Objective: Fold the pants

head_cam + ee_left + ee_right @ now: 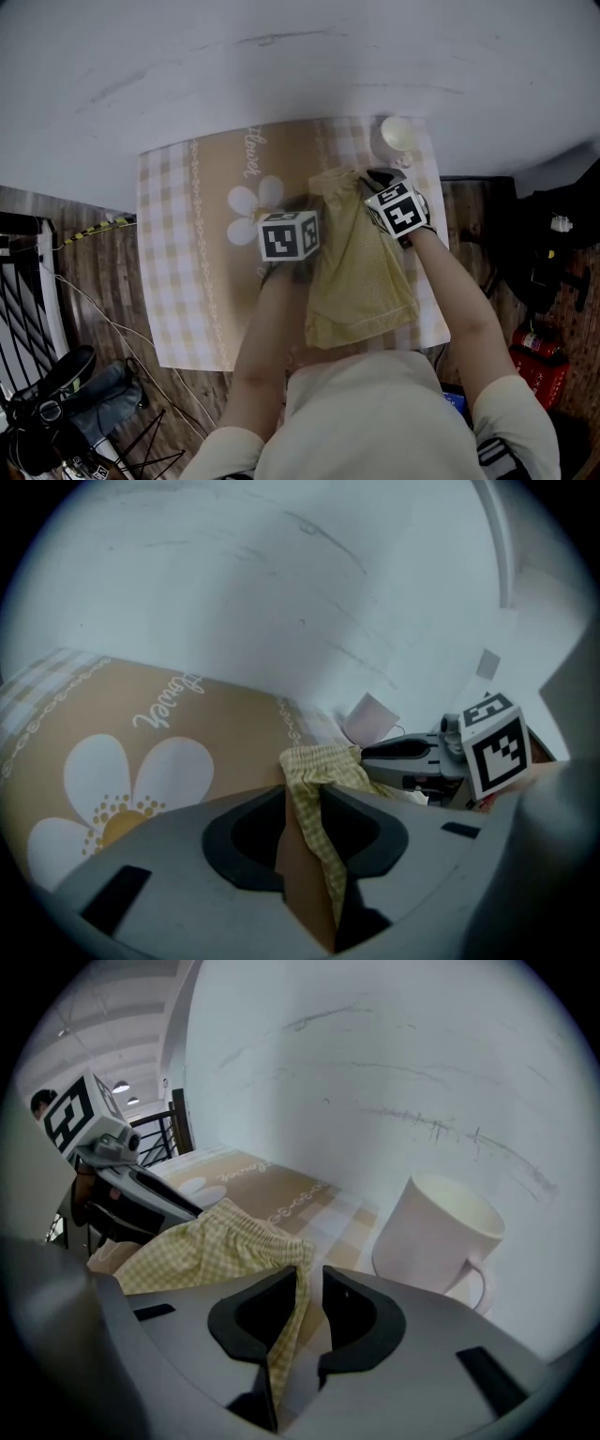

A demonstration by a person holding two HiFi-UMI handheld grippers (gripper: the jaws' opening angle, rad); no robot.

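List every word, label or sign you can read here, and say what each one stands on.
"flower": white cursive word, read with some doubt, printed on the tablecloth beside its daisy.
Marker cubes: black-and-white square codes only, no words.
Red canister on the floor: label too small to read.
Mug: no print visible.

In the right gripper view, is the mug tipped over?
No, the mug stands upright with its mouth up, to the right of the pants.
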